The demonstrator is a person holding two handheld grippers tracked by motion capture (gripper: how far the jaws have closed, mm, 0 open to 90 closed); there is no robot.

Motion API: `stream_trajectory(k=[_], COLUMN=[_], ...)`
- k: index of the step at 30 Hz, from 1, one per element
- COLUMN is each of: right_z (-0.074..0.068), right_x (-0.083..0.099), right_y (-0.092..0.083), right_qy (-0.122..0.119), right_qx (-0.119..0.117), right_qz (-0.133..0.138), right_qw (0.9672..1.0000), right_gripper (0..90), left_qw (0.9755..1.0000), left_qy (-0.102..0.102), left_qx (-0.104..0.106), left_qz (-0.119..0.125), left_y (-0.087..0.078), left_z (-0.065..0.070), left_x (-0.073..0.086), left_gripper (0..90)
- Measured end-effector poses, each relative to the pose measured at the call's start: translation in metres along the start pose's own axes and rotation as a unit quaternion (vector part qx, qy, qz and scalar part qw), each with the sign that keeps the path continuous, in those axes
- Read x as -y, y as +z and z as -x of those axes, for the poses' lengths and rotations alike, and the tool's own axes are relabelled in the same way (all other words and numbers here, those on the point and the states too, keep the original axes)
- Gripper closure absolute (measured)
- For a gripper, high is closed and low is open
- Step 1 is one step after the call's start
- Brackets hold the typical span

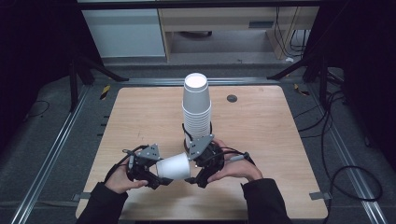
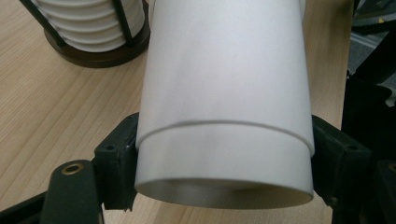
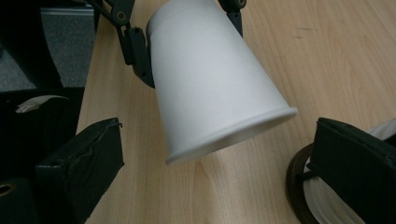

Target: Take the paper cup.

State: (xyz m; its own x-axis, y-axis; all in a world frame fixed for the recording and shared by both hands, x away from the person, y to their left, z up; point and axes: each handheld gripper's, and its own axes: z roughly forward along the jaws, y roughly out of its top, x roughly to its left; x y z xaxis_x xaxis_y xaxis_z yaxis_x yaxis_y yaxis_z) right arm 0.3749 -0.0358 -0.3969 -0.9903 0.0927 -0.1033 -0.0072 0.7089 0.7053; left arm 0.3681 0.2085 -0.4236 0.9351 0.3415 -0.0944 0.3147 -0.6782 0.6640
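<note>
White paper cup [image 1: 173, 166] clamped sideways in left gripper [image 1: 156, 176]; right gripper [image 1: 196, 175] agape at rim, empty. Stacking onto tall white cup stack [image 1: 196, 108] still pending.

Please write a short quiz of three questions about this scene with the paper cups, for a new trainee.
1. True or false: the left gripper holds the single white cup between its jaws.
2. How do the right gripper's jaws stand around the cup's rim? A) shut on it B) open, one on each side, apart from it C) under the table
3. Fill in: the cup stack stands upside down in a dark round ____.

Key: 1 true. 2 B. 3 holder, with thin black rods rising along the stack.
</note>
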Motion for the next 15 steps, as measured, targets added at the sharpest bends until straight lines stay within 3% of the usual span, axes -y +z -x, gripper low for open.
stream_trajectory(k=[7, 15], right_z=[0.002, 0.003], right_x=[0.007, 0.016], right_y=[-0.014, -0.018], right_qy=[0.020, 0.043], right_qx=[0.011, 0.012], right_qz=[0.034, 0.071], right_qw=[0.9992, 0.9965], right_gripper=[3.0, 3.0], left_qw=[0.9982, 0.9942], left_qy=[-0.018, -0.015], left_qx=[0.008, 0.016], left_qz=[0.056, 0.105], left_y=[-0.015, -0.027], left_z=[-0.004, 0.000], left_x=[0.001, -0.002], left_gripper=[22.8, 22.8])
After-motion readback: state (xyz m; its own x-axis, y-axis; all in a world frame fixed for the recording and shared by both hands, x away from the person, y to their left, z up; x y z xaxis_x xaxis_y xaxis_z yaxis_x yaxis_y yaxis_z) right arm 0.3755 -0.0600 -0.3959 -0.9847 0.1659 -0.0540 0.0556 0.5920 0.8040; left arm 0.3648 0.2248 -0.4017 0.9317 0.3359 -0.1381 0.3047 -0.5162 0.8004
